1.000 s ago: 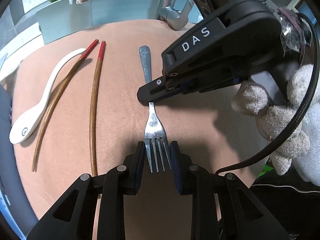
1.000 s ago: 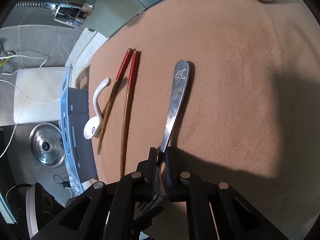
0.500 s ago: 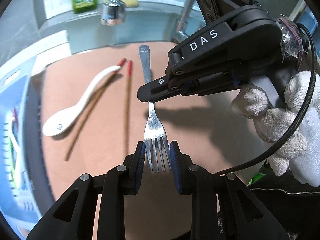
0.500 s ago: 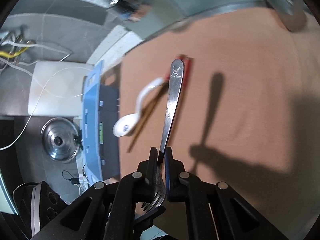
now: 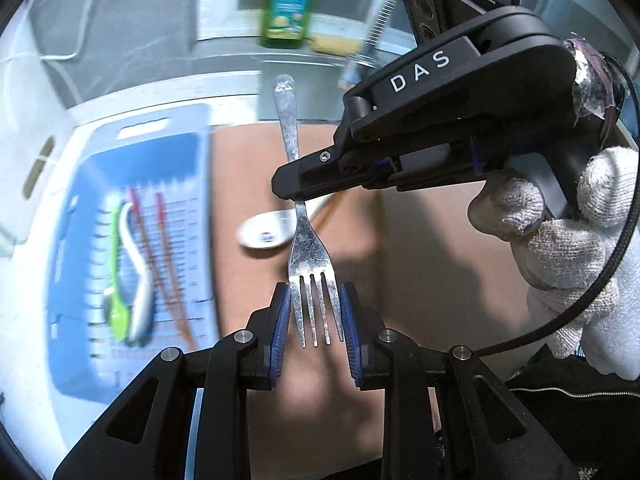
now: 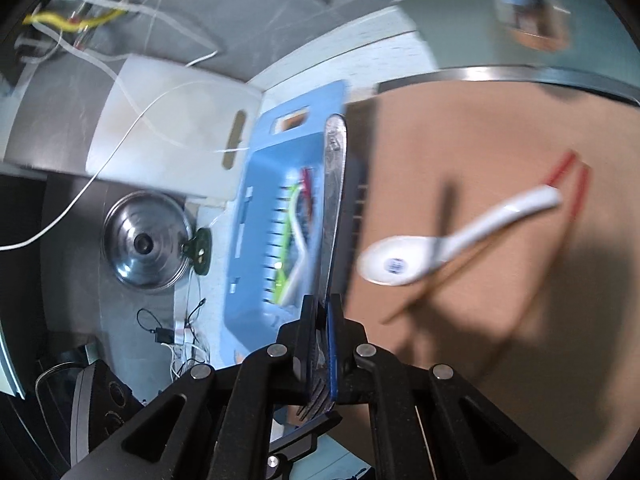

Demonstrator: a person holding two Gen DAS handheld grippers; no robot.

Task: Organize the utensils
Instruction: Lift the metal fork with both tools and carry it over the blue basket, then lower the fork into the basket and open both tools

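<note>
A steel fork [image 5: 308, 248] hangs in the air, held at both ends. My left gripper [image 5: 316, 308] is shut on its tines, one blue pad on each side. My right gripper [image 5: 286, 188] comes in from the right and pinches the fork's neck. In the right wrist view that gripper [image 6: 322, 316] is shut on the fork [image 6: 334, 200], whose handle points out over a blue tray [image 6: 248, 208]. The tray [image 5: 132, 128] holds a green spoon [image 5: 116, 280], a white spoon and red-tipped chopsticks. A white spoon [image 6: 440, 248] and two chopsticks [image 6: 580, 184] lie on the brown mat [image 6: 500, 120].
A hand in a white glove [image 5: 560, 248] holds the right gripper. A steel pot lid [image 6: 146, 242] and a white cutting board [image 6: 168, 128] sit left of the tray, with loose cables nearby. A green bottle [image 5: 286, 4] stands behind the sink edge.
Both grippers have lifted the fork off the mat and carried it left toward the blue tray, which has come into view. The spoon and chopsticks stayed on the mat.
</note>
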